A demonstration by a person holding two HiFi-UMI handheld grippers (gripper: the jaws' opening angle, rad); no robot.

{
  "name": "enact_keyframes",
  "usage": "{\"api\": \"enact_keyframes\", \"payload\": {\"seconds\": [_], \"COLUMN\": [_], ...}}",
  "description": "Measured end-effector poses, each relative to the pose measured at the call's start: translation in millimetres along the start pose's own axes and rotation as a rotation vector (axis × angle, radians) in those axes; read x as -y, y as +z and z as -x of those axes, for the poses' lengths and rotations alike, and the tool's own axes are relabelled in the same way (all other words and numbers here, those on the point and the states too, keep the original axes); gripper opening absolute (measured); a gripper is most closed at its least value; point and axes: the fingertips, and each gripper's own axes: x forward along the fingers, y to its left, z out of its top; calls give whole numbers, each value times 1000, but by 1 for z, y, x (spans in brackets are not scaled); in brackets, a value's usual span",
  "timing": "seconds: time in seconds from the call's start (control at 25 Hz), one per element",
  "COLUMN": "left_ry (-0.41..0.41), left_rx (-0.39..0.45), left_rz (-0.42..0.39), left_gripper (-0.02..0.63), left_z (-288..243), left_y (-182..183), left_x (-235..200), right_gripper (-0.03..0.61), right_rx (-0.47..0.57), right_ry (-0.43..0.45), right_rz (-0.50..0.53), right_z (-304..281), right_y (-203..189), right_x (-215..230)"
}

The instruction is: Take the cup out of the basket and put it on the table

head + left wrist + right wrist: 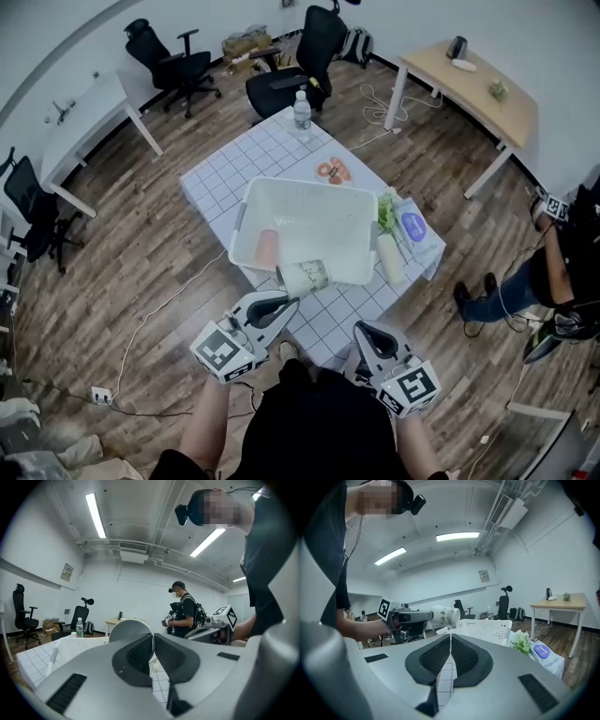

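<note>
cup [305, 276] tipped sideways, rim clamped in left gripper [286, 305], at basket [246, 214] 6 o'clock edge. right gripper [367, 332] clenched empty, 5 o'clock of basket, by table [225, 164] edge.

Head view steeply down over basket [319, 225]; gripper views low, level, toward same basket

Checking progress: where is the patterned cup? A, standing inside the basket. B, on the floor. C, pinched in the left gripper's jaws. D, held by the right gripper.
C: the left gripper has its jaws shut on the rim of the cup, held sideways at the near edge of the basket.
</note>
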Motion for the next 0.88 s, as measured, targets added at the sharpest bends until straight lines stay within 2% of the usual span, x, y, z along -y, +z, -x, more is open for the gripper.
{"api": "enact_keyframes", "payload": {"seconds": [0.28, 0.52, 0.88], "left_ry": [-46, -57, -84], "left_rx": [-125, -255, -574], "left_rz": [27, -7, -176], "left_gripper": [20, 20, 20], "left_z": [-1, -8, -14], "left_y": [-65, -115, -191], "left_x": [33, 41, 45], "right_gripper": [25, 25, 25], "right_rx": [-1, -15, -25], "right_ry": [-33, -50, -73], "right_rz": [-12, -29, -40], "right_z": [9, 13, 15], "right_y": [-4, -12, -19], "right_x": [8, 9, 15]}}
